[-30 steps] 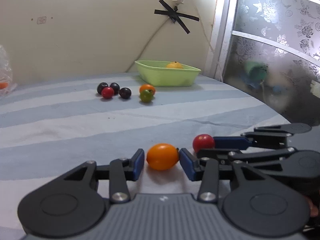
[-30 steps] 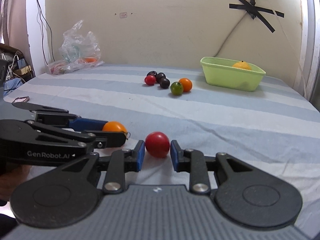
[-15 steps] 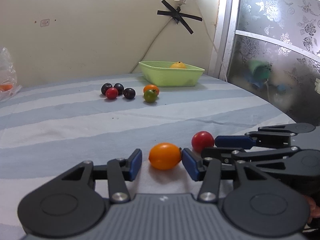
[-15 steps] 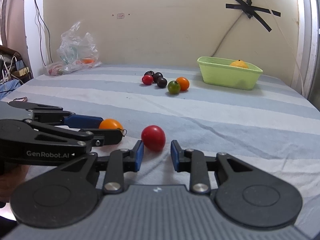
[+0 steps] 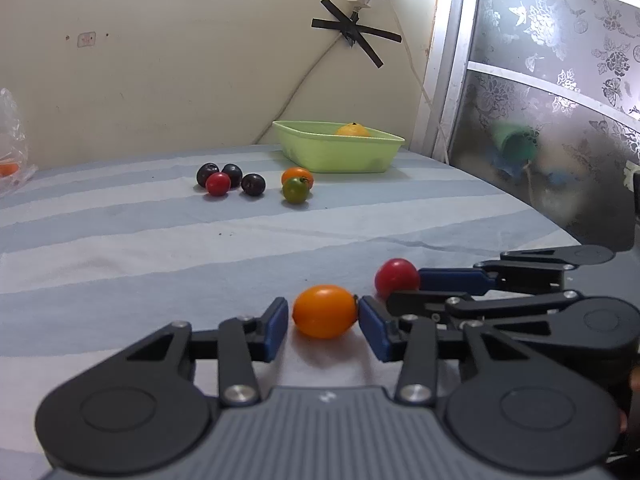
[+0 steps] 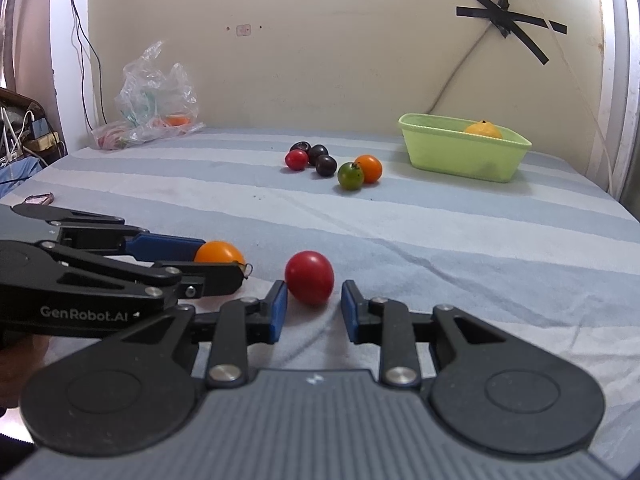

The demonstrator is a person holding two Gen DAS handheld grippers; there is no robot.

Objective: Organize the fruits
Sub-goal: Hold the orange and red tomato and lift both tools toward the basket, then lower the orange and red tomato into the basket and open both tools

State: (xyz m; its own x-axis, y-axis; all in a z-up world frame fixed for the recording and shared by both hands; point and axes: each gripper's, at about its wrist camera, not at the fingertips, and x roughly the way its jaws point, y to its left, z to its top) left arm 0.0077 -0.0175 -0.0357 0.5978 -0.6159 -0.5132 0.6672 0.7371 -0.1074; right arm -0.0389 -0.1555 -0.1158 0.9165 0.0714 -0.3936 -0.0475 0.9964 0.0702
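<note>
An orange tomato (image 5: 325, 311) lies on the striped cloth between the tips of my left gripper (image 5: 323, 326); the jaws are open with small gaps on both sides. It also shows in the right wrist view (image 6: 219, 253). A red tomato (image 6: 309, 277) lies just ahead of my right gripper (image 6: 314, 312), whose jaws are open and not touching it. It also shows in the left wrist view (image 5: 396, 276). A green tray (image 6: 464, 154) holding a yellow fruit (image 6: 483, 129) stands at the far right.
A cluster of dark plums, a red tomato (image 6: 296, 159), a green tomato (image 6: 351, 175) and an orange tomato (image 6: 369, 168) lies mid-table. A plastic bag (image 6: 154, 96) sits at the back left. A patterned glass door (image 5: 560, 100) is at the right.
Both grippers have opened slightly and drawn back a little. The red tomato, earlier between the right fingers, now lies in front of their tips. The orange tomato now has gaps on both sides.
</note>
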